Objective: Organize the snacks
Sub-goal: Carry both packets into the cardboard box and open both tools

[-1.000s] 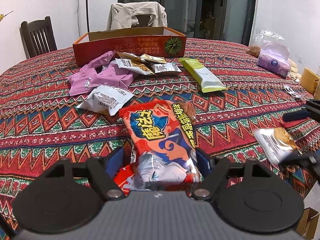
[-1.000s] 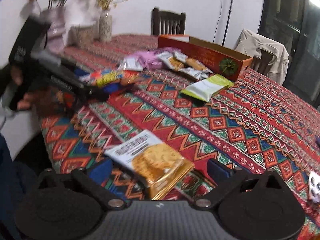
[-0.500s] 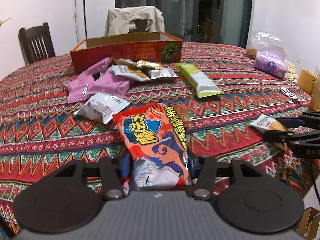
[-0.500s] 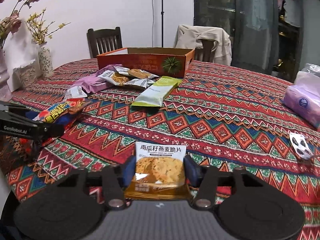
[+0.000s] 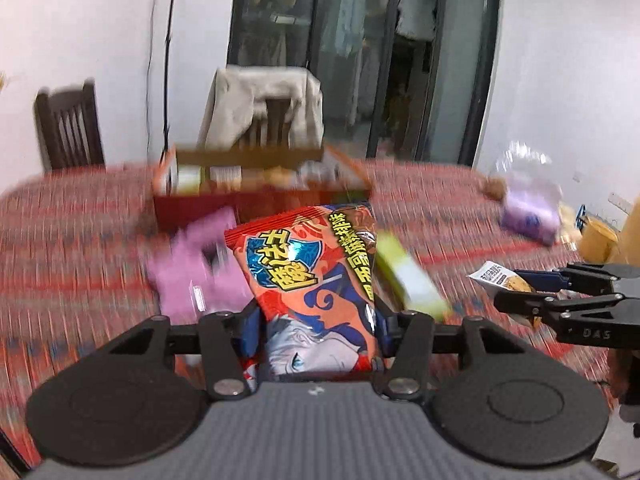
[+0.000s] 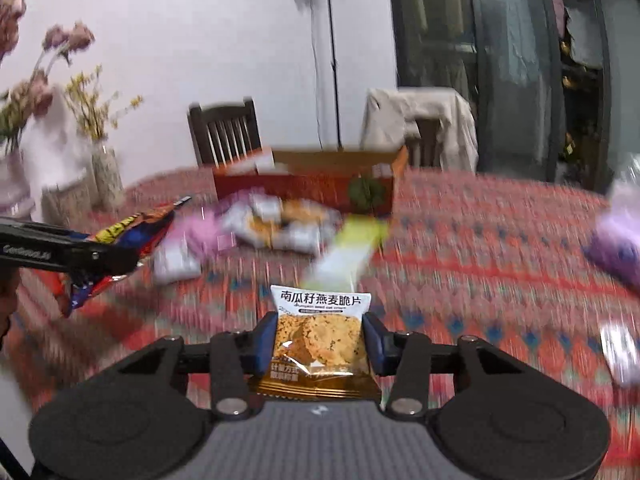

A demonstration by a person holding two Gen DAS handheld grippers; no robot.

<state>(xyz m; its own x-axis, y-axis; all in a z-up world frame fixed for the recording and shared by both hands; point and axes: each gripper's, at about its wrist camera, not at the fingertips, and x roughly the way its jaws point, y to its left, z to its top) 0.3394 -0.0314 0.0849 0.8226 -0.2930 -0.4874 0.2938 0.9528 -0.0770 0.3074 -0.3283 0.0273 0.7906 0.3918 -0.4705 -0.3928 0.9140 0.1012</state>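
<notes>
My left gripper (image 5: pixel 316 320) is shut on a large red and blue snack bag (image 5: pixel 312 276) and holds it above the table. My right gripper (image 6: pixel 320 340) is shut on a small oat crisp packet (image 6: pixel 320 336), also lifted. Each shows in the other's view: the right gripper (image 5: pixel 524 292) with its packet (image 5: pixel 496 276) at the right, the left gripper (image 6: pixel 100 258) with the red bag (image 6: pixel 132 232) at the left. An open red cardboard box (image 5: pixel 260 204) with some packets inside stands at the far middle of the table; it also shows in the right wrist view (image 6: pixel 312 188).
Pink packets (image 5: pixel 192 276), a green packet (image 5: pixel 408 280) and several small silver packets (image 6: pixel 272 224) lie in front of the box on the patterned tablecloth (image 6: pixel 480 248). A purple bag (image 5: pixel 528 212) lies at the right. Vases with flowers (image 6: pixel 100 168) stand at the left. Chairs stand behind the table.
Both grippers have lifted their snacks off the table and moved forward toward the red box. The views are blurred by the motion.
</notes>
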